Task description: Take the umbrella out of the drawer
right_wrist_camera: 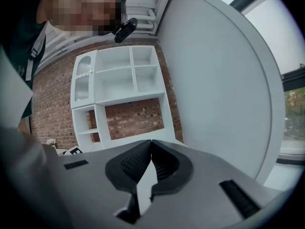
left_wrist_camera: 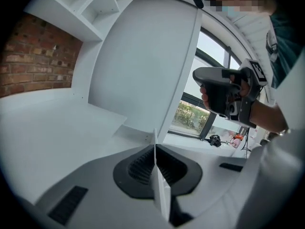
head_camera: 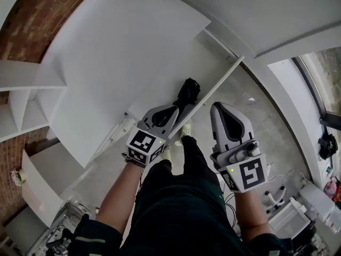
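A black folded umbrella (head_camera: 189, 92) lies in the open white drawer (head_camera: 216, 92), close to its front edge. My left gripper (head_camera: 172, 111) hangs just short of the umbrella's near end, apart from it, with its jaws shut and nothing between them (left_wrist_camera: 155, 146). My right gripper (head_camera: 220, 106) is to the right of the drawer's front edge, over the floor, also shut and empty (right_wrist_camera: 151, 142). The left gripper view shows the right gripper (left_wrist_camera: 221, 93) in a hand beside the tall white panel (left_wrist_camera: 143, 66). The umbrella appears in neither gripper view.
A wide white cabinet top (head_camera: 122, 57) spreads above the drawer. White open shelves (right_wrist_camera: 119, 85) stand against a brick wall (right_wrist_camera: 136, 118). Tall windows (left_wrist_camera: 209, 80) lie to the right. The person's legs and shoes (head_camera: 184, 129) are below me. Cables and white boxes (head_camera: 287, 201) clutter the floor at lower right.
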Motion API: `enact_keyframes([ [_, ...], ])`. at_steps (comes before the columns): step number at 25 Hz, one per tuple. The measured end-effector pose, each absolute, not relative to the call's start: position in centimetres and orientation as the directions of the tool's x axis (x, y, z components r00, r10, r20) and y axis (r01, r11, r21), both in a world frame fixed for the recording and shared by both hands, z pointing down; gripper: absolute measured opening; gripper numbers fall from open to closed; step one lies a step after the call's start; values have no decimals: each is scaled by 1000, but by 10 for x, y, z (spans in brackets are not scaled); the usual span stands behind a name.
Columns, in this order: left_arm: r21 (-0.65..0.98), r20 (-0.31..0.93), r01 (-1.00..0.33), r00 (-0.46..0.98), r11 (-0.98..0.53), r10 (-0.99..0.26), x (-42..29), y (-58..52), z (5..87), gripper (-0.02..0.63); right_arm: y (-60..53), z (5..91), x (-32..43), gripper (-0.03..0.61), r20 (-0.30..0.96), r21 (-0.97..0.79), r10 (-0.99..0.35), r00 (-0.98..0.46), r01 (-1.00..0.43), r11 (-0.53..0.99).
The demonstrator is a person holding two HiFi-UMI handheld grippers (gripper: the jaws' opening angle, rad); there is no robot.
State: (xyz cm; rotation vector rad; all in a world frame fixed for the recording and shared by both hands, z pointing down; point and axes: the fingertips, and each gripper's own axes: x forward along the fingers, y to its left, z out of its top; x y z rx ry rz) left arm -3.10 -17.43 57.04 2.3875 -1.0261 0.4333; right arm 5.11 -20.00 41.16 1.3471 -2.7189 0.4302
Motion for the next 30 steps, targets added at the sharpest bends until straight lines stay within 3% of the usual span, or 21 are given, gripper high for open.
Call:
enact_keyframes([
  [8,353,583,-764,631,-540,-512,-31,-195,653,11,-233,473,59,5,268,-281,-712,-649,-759,587],
  [14,402,649,-749,639,-527,-414,-19,-202,714,123,-248,498,62,5,289,-290,-689,-665,-746,599],
  [30,349,766,-732,583,-584,-272,-3,-194,792,232,-273,516,83,5,320,-320,-686,-654,-756,572],
])
